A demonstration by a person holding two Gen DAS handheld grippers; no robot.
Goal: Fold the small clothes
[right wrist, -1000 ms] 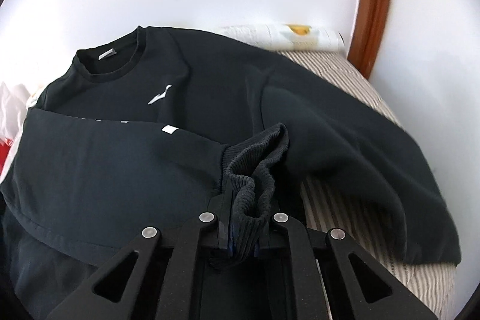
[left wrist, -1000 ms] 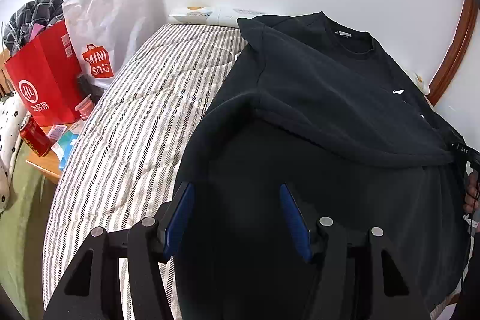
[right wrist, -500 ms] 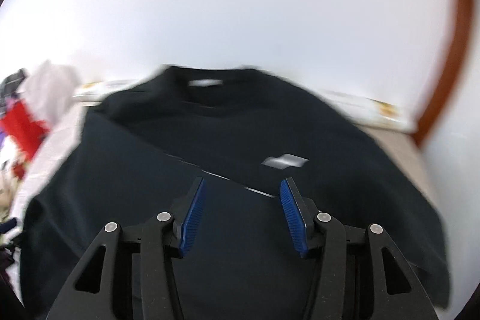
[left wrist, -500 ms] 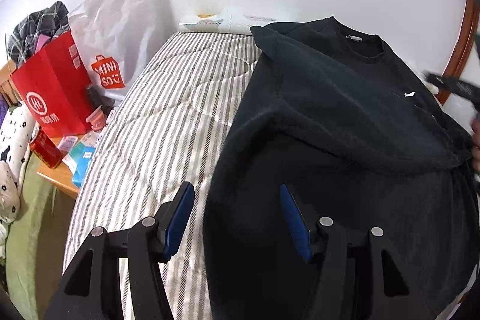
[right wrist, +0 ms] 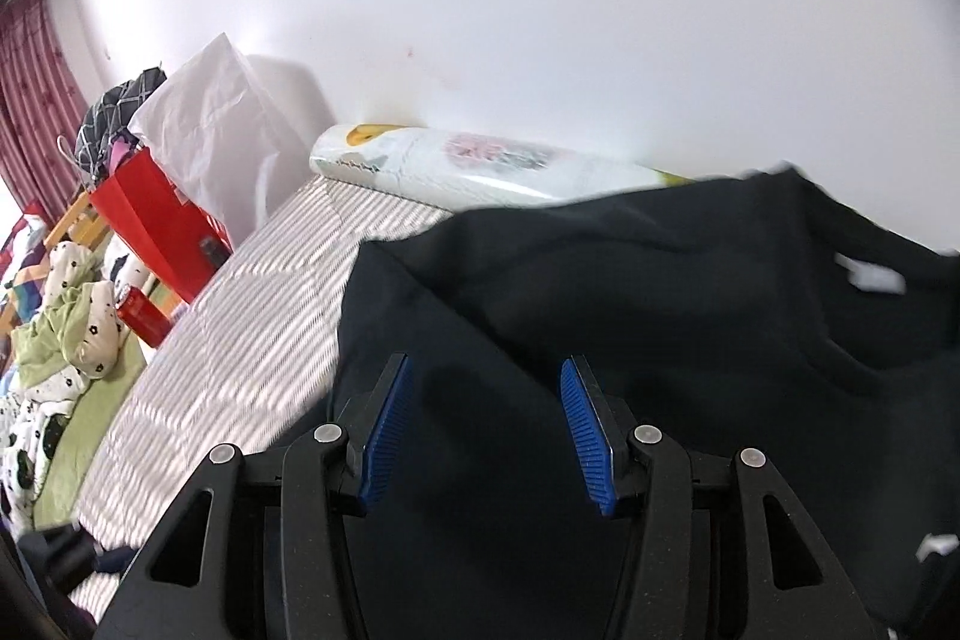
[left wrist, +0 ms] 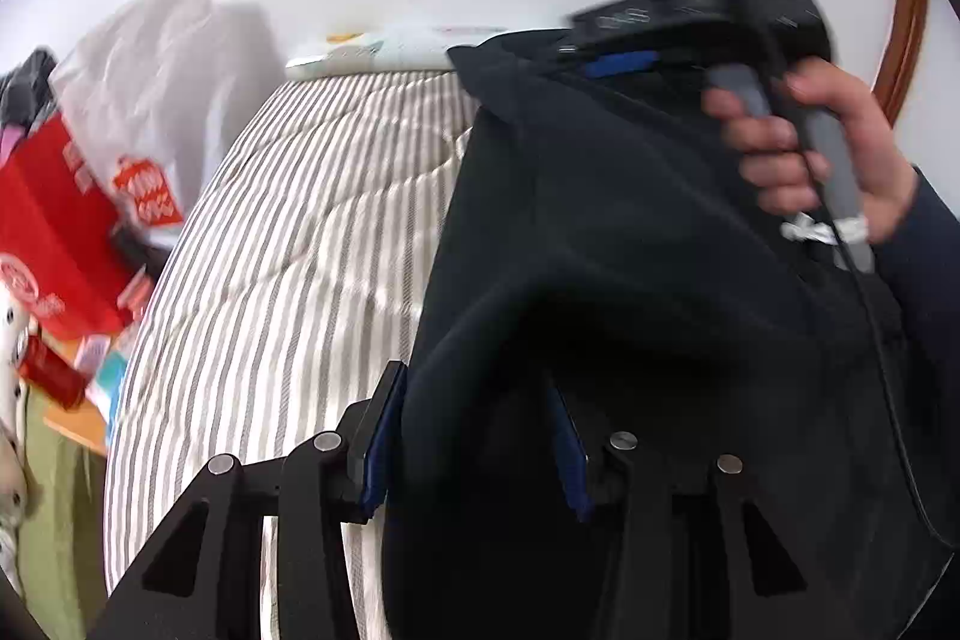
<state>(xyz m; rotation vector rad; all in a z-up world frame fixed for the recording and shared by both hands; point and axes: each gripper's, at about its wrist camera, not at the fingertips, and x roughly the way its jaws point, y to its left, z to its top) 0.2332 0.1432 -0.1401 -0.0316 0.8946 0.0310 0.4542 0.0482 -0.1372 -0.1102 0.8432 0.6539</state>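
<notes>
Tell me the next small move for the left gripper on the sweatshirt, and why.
Probably close the left gripper on the fold of sweatshirt bulging between its open fingers: cloth already sits in the gap, so a pinch would secure that edge. The right gripper is open too, hovering over the shoulder area near the striped mattress, so neither holds the garment yet.

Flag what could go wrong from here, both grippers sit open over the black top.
1. The right gripper crosses above the black sweatshirt close to the left gripper; they might collide.
2. The sweatshirt's left edge lies bunched on the striped mattress, so a grab there might catch several layers.
</notes>
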